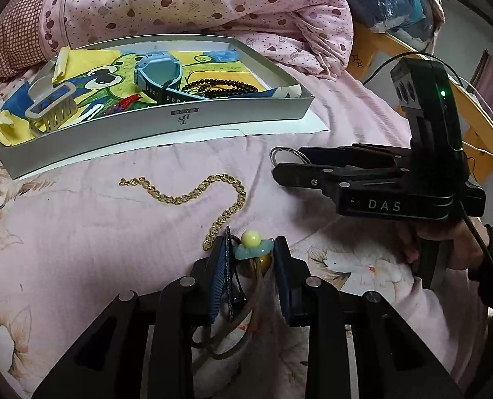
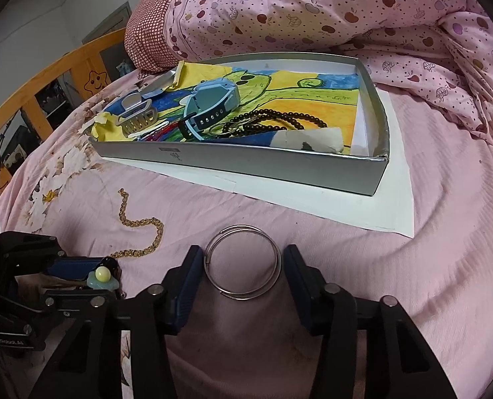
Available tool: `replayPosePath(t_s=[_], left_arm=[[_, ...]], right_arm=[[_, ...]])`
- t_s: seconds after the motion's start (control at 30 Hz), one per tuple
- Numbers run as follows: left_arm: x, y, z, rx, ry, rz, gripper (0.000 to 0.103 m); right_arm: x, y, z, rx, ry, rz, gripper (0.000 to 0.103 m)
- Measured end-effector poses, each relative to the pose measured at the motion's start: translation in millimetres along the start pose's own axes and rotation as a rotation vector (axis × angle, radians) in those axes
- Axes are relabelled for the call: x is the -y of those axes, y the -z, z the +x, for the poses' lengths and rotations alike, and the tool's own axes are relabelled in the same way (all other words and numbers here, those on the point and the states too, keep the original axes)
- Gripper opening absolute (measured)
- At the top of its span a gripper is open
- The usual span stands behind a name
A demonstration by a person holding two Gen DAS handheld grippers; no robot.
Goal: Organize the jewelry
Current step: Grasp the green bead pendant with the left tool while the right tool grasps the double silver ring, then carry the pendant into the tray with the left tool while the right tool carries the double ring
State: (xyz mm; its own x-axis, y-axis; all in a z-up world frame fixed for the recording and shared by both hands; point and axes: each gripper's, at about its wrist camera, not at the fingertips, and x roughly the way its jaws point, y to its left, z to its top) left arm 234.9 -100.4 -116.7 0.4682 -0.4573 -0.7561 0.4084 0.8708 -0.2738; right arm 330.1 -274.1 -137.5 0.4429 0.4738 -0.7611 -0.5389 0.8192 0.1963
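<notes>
Left tongs point(image 1: 251, 249) clamp a yellow-beaded blue hair tie point(image 1: 251, 247); right tongs point(image 2: 243, 266) apart around silver rings point(image 2: 243, 262).

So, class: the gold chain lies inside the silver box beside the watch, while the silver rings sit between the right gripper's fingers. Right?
Not quite. The gold chain lies on the pink bedsheet outside the silver box, as the right wrist view shows. The silver rings do sit between the right gripper's fingers.
</notes>
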Motion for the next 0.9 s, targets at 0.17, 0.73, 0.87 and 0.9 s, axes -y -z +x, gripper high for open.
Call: replayPosePath(t_s=[0.17, 0.73, 0.87, 0.9], left_arm=[[-0.6, -0.2, 0.0, 0.001, -0.014, -0.012, 0.024], [5.8, 12.7, -46.8, 0.06, -0.003, 0.024, 0.019], [5.8, 18.9, -59.0, 0.066, -0.015, 0.023, 0.02], [4.0, 20.9, -62.1, 0.066, -0.016, 0.016, 0.019]], right_arm=[[-4.9, 2.6, -1.1, -0.002, 0.007, -0.012, 0.044], [-45.0, 35.6, -29.6, -0.006, -0.011, 0.02, 0.043], [-58.8, 43.3, -37.1, -0.005, -0.019, 0.036, 0.043], [-62.0, 45.6, -38.4, -0.006, -0.023, 0.042, 0.043]])
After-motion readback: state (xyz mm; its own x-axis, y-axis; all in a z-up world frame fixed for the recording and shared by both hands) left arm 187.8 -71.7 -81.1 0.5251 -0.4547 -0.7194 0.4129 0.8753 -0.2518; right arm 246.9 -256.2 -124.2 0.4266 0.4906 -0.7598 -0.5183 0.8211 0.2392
